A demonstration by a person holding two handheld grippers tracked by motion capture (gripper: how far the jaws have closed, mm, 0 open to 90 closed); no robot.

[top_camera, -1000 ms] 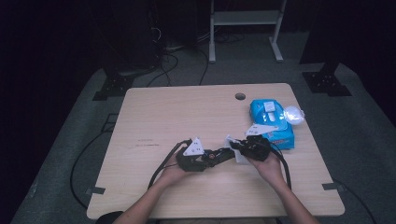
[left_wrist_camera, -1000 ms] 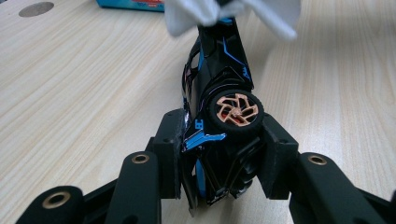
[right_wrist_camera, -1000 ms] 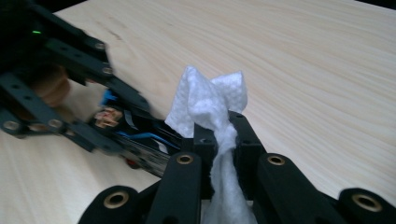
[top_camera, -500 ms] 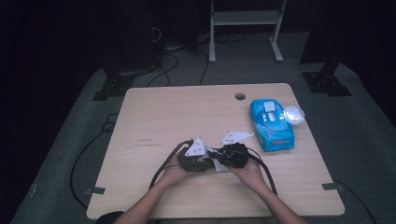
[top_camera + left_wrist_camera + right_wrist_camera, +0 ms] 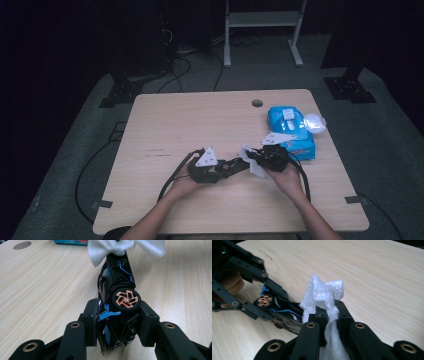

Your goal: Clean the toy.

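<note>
Pale wood-grain worktop [image 5: 175, 120] on grey carpet, dark room around. Left gripper [image 5: 117, 322] jaws clamped on black-and-blue toy car [image 5: 117, 280]; right gripper [image 5: 328, 315] jaws pinching crumpled white wipe [image 5: 324, 293].

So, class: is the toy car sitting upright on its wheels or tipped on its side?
Tipped on its side: in the left gripper view the toy car shows a wheel face-on, clamped between the jaws.

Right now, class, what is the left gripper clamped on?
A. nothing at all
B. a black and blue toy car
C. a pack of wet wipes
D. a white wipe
B: in the left gripper view the left gripper has its pads pressed on both sides of the black and blue toy car, while the white wipe is pinched in the right gripper.
</note>
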